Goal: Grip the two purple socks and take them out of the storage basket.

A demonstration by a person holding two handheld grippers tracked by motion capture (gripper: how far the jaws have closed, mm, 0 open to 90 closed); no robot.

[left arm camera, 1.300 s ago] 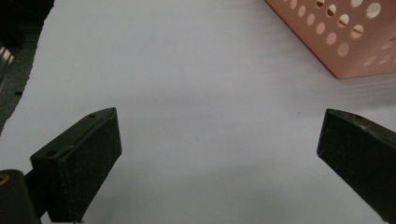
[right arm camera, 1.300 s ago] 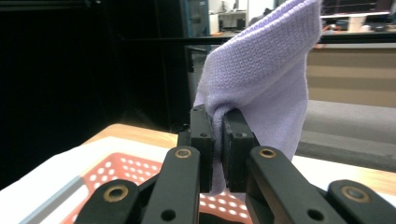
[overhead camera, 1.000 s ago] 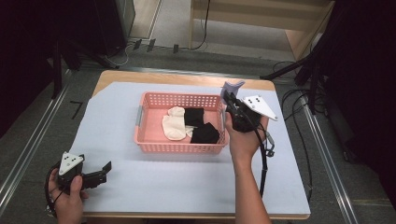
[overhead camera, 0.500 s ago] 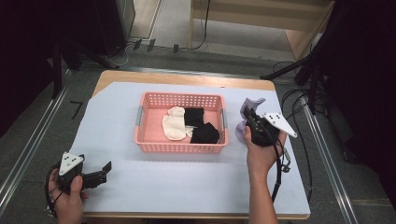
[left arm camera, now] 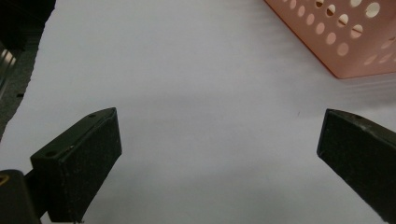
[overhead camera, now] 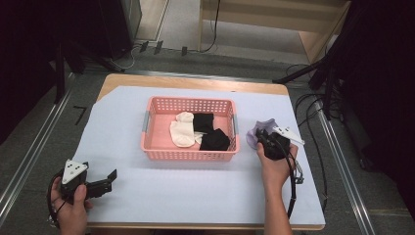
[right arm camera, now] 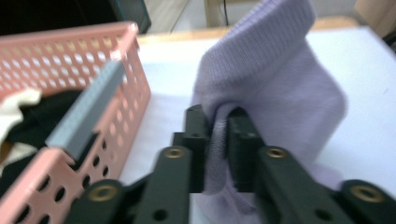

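Inside basket (overhead camera: pixel 161 142): white (overhead camera: pixel 182 129), black socks (overhead camera: pixel 209 133).

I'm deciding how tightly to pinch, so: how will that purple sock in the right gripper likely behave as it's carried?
Probably floppy: the purple sock folds and droops around the right gripper, whose jaws are shut on a pinch of fabric. Likely light, since a small pinch holds it. The ribbed knit looks grippy, so slipping seems unlikely.
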